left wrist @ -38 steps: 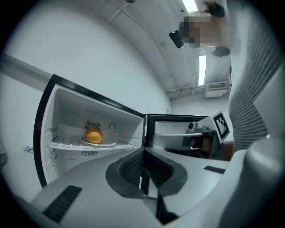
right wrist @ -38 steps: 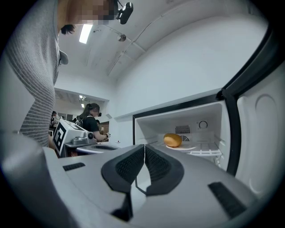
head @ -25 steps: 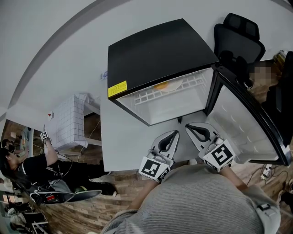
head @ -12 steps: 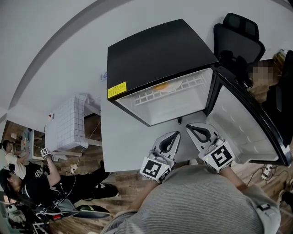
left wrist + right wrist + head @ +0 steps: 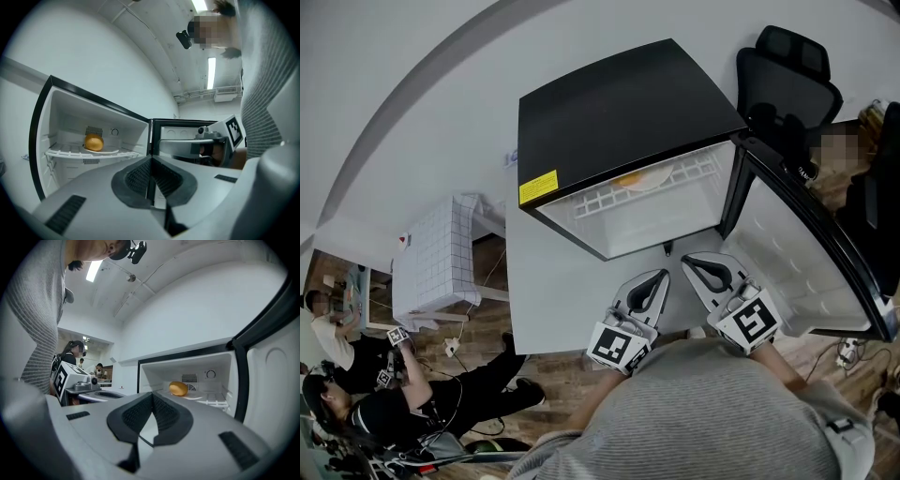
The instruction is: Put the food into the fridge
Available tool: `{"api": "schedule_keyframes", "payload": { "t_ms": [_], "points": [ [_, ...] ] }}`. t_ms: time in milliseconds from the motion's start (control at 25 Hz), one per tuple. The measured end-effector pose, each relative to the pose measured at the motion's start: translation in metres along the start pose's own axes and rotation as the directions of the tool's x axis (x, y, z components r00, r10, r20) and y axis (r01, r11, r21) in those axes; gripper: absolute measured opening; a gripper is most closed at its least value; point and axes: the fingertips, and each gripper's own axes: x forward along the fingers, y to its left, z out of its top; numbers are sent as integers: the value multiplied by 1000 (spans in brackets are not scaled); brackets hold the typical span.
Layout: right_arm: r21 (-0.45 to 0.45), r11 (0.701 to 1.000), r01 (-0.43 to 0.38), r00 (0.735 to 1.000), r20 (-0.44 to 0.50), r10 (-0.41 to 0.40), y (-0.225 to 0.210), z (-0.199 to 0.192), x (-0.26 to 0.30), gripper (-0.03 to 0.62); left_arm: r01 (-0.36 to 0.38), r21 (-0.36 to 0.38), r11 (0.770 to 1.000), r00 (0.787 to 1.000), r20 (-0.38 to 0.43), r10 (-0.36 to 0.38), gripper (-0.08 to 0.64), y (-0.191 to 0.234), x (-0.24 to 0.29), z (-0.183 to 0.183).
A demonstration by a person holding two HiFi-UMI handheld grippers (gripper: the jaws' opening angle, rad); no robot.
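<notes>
I have both tools drawn back in front of the open fridge, near the front edge of the white tabletop (image 5: 551, 292) it stands on. The left hand-held gripper (image 5: 660, 275) is closed with nothing between its dark ribbed pads; its own view shows them pressed together at the tip (image 5: 151, 159). The right hand-held gripper (image 5: 688, 260) sits just beside it. It is closed and empty as well, its pads meeting at the tip (image 5: 152, 396).

The small black fridge with a white interior (image 5: 619, 103) has its door (image 5: 787, 253) swung wide to the right. The food, a round golden-orange piece (image 5: 94, 142), rests on a flat white plate (image 5: 111, 151) on the white wire shelf (image 5: 65, 153) in the upper part of the compartment. It sits toward the shelf's rear edge, in front of a small vent in the back wall. I cannot tell whether it is a bun or a fruit.

Both grippers are well apart from the plate and outside the compartment. A black office chair (image 5: 787, 70) stands behind the fridge on the right.
</notes>
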Motion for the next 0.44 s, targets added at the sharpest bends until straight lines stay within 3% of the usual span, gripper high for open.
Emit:
{"api": "schedule_keyframes", "payload": {
  "t_ms": [440],
  "points": [
    [1, 1000, 1, 1000, -5, -1, 1, 0, 2, 12, 11, 0, 1000, 1000, -3, -11, 11, 1, 1, 0]
  ]
}}
